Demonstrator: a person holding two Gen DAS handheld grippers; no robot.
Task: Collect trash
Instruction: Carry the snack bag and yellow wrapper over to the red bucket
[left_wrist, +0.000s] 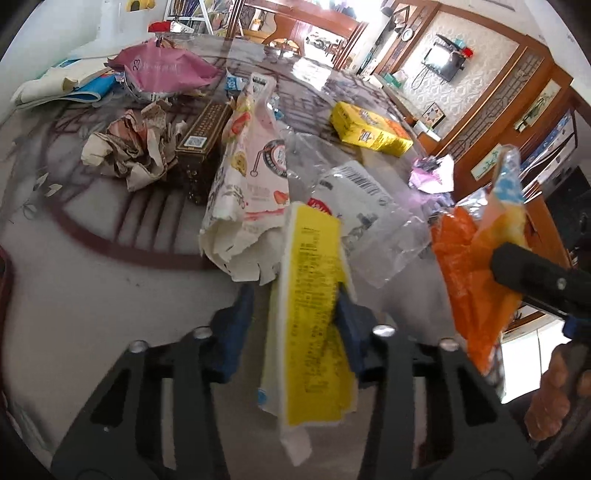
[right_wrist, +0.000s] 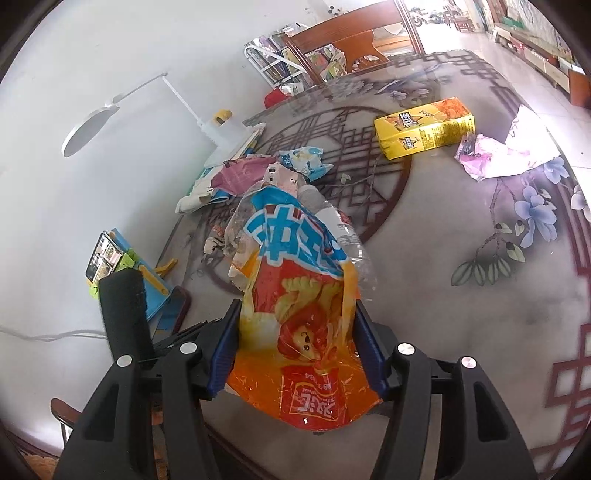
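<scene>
A yellow-and-white wrapper (left_wrist: 314, 295) lies lengthwise between the jaws of my left gripper (left_wrist: 295, 317), its far end resting on a torn white bag (left_wrist: 251, 173) and a clear plastic bag (left_wrist: 373, 218). The right pad touches the wrapper's edge and a narrow gap shows at the left pad. My right gripper (right_wrist: 297, 347) is shut on an orange snack bag (right_wrist: 306, 314) with a blue top, held above the table. In the left wrist view that bag (left_wrist: 469, 266) hangs at the right from one of the right gripper's black fingers (left_wrist: 532, 277).
On the patterned round table (right_wrist: 480, 314) lie a yellow box (left_wrist: 369, 129), crumpled paper (left_wrist: 129, 151), a dark brown box (left_wrist: 201, 147), a pink bag (left_wrist: 166, 70) and a purple-white wrapper (right_wrist: 498, 155). A lamp (right_wrist: 96, 125) and a phone stand (right_wrist: 107, 258) sit by the wall.
</scene>
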